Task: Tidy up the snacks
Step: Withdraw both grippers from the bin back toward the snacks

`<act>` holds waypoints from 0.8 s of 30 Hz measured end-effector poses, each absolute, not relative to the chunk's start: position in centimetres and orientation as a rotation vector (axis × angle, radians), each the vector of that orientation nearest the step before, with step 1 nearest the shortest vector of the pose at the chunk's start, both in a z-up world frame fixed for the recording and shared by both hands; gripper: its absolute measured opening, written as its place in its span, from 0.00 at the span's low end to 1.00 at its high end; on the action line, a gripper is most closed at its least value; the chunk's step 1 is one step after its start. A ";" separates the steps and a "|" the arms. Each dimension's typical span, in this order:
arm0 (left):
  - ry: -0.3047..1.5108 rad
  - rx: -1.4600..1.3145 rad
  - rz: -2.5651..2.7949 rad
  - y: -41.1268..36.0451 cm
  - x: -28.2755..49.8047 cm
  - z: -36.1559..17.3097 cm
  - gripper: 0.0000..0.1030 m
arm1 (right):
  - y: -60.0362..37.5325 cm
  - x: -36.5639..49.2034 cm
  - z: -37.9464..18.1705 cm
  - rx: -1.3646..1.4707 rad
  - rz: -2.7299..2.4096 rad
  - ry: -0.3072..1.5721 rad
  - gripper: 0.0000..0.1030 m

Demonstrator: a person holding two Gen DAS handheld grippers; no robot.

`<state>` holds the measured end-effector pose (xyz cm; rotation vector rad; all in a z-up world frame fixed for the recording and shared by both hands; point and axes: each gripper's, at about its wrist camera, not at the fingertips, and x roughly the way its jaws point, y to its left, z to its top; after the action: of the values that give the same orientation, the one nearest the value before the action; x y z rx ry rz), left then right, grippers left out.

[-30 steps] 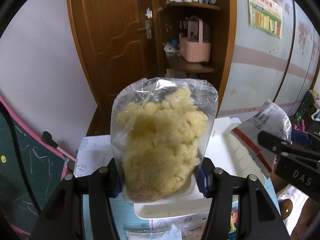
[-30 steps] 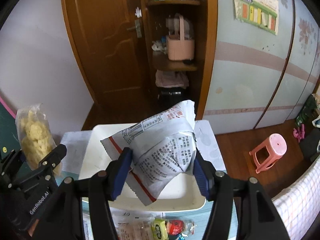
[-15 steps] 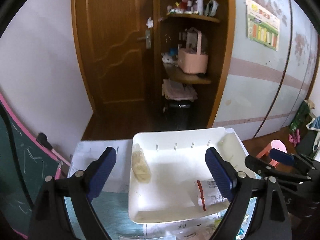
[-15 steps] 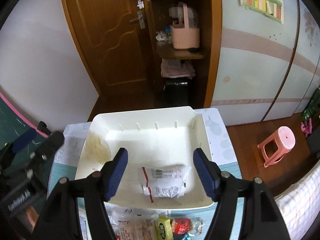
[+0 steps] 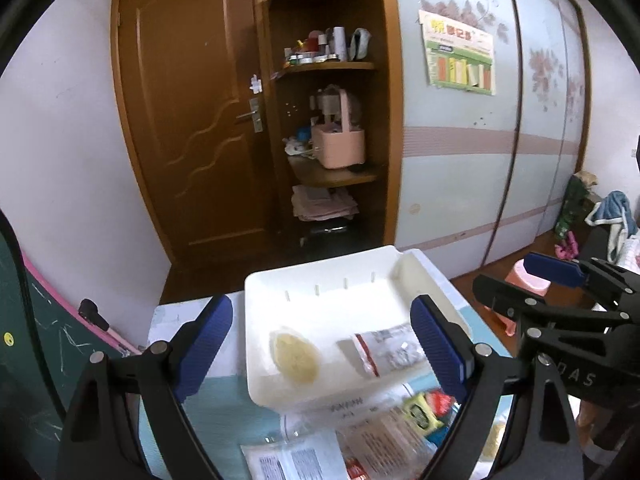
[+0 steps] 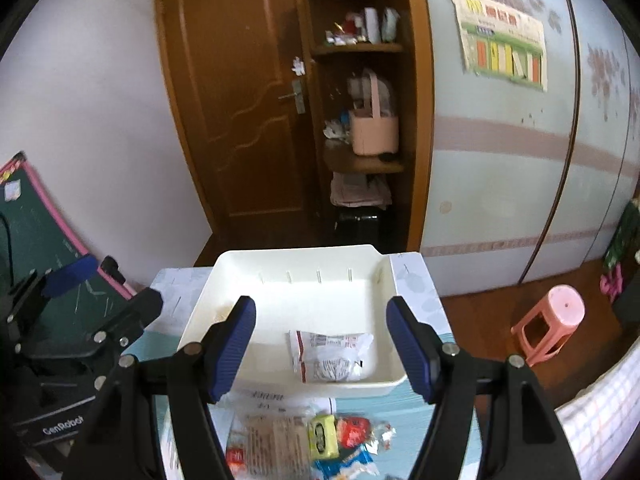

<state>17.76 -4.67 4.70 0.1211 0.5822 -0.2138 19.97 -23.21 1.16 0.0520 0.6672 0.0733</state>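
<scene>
White tray (image 6: 304, 288) holds two packets (image 5: 296, 356) (image 6: 328, 356); both claws (image 5: 320, 344) (image 6: 320, 344) gape empty above loose snacks (image 6: 320, 436).

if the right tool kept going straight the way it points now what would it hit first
Most likely the white printed snack packet lying in the white tray, which sits centred between the open fingers of the right tool. Depth is hard to judge, so it might meet the tray's near rim first.
</scene>
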 end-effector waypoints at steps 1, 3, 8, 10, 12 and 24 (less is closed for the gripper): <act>0.586 0.115 -0.216 -4.5 17.2 4.8 0.87 | -23.3 19.2 1.5 0.055 0.083 0.662 0.66; 0.602 0.118 -0.216 -4.4 16.1 5.0 0.87 | -23.4 18.0 1.8 0.052 0.092 0.677 0.66; 0.657 0.067 -0.208 -3.0 13.8 4.8 0.87 | -24.0 15.7 1.6 0.061 0.103 0.737 0.66; 0.675 0.041 -0.214 -2.2 13.2 4.6 0.87 | -24.4 14.7 1.5 0.072 0.104 0.752 0.66; 0.692 0.033 -0.208 -1.4 12.0 4.3 0.87 | -24.7 13.5 1.4 0.065 0.098 0.752 0.66; 0.716 0.050 -0.173 2.8 3.6 1.5 0.92 | -24.8 5.7 -0.3 0.011 0.058 0.735 0.66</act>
<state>3.59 2.81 1.54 0.0504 0.7156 -0.1735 5.66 -24.76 -0.29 0.0113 0.7350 0.0583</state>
